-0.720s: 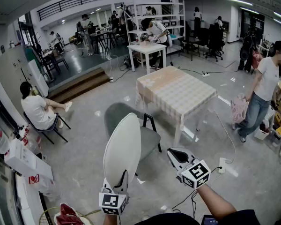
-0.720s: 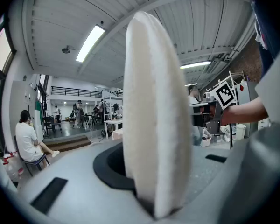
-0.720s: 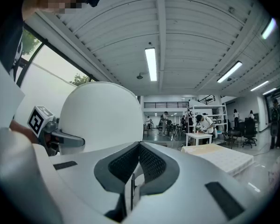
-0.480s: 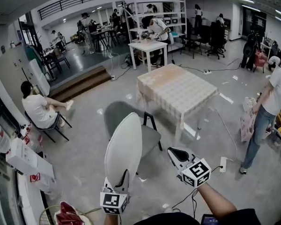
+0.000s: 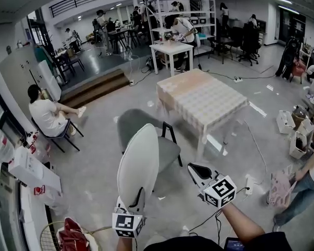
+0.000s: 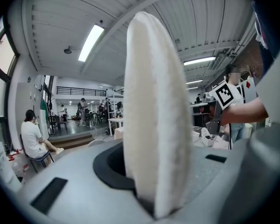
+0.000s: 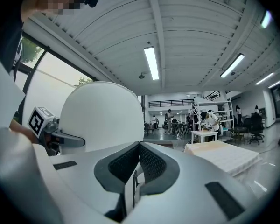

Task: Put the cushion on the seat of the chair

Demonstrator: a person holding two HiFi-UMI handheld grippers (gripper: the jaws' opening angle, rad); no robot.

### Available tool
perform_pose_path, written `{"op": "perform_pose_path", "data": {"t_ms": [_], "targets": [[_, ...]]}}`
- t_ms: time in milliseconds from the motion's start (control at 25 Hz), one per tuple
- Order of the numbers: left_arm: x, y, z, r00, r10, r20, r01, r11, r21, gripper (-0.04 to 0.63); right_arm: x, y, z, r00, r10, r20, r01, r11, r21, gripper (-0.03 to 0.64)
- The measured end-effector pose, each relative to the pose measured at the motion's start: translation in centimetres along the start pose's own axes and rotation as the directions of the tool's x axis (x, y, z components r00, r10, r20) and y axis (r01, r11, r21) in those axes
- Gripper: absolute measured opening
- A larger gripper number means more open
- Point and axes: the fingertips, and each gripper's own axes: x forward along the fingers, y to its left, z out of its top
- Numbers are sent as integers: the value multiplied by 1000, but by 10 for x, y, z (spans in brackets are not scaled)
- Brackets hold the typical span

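The left gripper reaches forward low in the head view, its jaws clamped on the lower edge of the white cushion. The cushion stands up on edge in front of the grey chair, not lying on its seat. Just to its right, a bare forearm holds the right gripper pointing forward, jaws pressed together on nothing.

Bright even light from ceiling strip lights, soft shadows, strong fisheye bending, dark corners, near cushion blurred
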Motion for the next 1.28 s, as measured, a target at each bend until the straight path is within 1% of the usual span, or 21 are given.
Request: {"op": "perform_pose_path", "data": {"t_ms": [280,560,1000,1160,1280], "targets": [[0,-7,-3,1000,6,-20,-6,1000,-17,71,0,-4,1,1000,11,10,-11,1000,6,18],[11,-10,-3,1000,15,-22,-15,1000,-17,71,6,-13,-4,1000,14,6,-14,1000,12,18],[47,18,-3,999,26,-34,-27,999,-23,72,48,-29,-5,1000,26,-3,-26,1000,10,18],[66,28,-9,998,23,-61,-24,999,-26,72,64,-40,-7,1000,23,-10,-23,1000,12,18],[79,39,-10,998,15,-64,-16,1000,-24,72,78,-47,-9,1000,24,-17,-23,1000,11,18]]}}
